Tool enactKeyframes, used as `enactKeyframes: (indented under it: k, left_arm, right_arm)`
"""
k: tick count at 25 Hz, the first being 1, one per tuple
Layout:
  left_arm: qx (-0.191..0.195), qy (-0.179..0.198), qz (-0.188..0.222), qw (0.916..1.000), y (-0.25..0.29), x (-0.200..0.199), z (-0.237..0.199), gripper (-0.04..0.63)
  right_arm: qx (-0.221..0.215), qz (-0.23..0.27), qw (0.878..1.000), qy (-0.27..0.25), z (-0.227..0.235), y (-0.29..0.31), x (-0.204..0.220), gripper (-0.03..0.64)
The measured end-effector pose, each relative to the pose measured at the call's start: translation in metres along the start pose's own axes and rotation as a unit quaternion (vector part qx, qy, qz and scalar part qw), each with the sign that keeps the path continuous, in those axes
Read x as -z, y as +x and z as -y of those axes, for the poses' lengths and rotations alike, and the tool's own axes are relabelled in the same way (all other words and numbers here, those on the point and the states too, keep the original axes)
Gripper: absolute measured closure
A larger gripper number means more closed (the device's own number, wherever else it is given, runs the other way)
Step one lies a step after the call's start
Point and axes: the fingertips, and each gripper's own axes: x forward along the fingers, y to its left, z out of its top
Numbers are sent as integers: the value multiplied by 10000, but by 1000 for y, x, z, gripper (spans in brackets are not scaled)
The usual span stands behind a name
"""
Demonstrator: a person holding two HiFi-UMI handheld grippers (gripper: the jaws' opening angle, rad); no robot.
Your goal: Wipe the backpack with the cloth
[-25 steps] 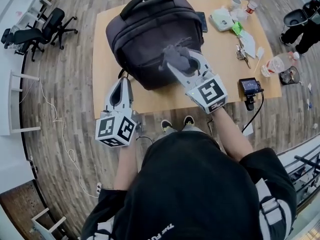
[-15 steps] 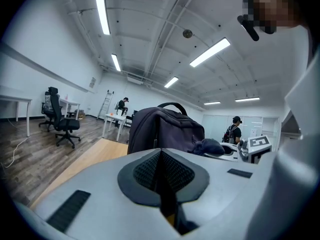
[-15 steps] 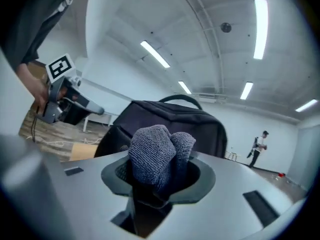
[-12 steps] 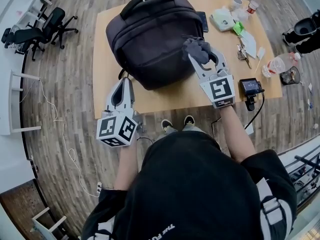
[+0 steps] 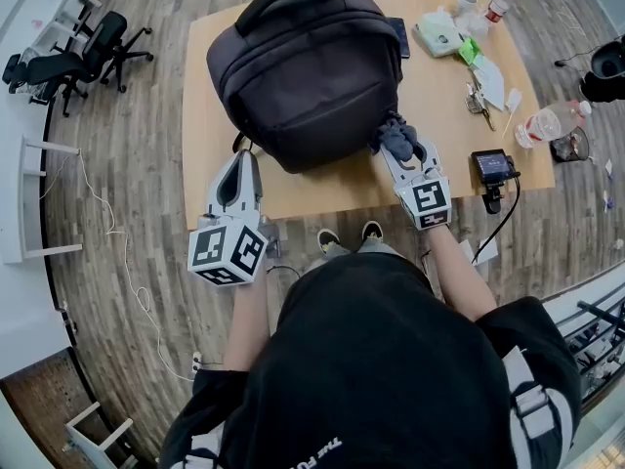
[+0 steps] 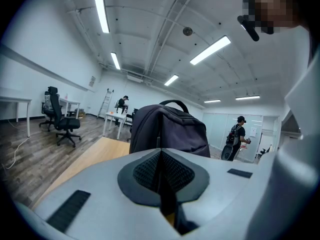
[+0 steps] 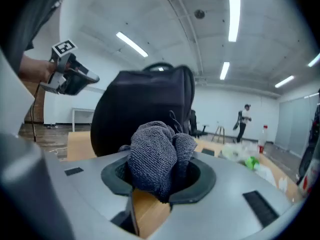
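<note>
cloth point(image 7: 152, 154) between right gripper point(image 5: 398, 152) jaws, at backpack point(image 5: 303, 66) edge

In the right gripper view the backpack point(image 7: 145, 104) is blurred, and the bunched cloth point(image 7: 152, 156) hides where the right gripper point(image 7: 159, 176) pinches it. In the head view, clutter point(image 5: 488, 81) on the table point(image 5: 439, 125), towards one o'clock, is too small to identify; at two o'clock a dark object point(image 5: 607, 66) is cut off.
</note>
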Motion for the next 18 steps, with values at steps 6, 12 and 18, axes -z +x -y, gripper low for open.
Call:
enactKeyframes:
  k: [6, 12, 18]
  left_arm:
    - [-12, 27, -45, 10000, -1, 1, 1, 578]
    - [-126, -48, -85, 9999, -7, 10, -6, 578]
    - [-372, -97, 16, 9993, -21, 7, -18, 578]
  right_arm:
    - [-296, -1920, 9800, 427, -16, 40, 108, 459]
    - [-563, -2388, 9637, 1053, -70, 54, 114, 459]
    - [-1468, -2525, 9345, 2033, -158, 73, 103, 459]
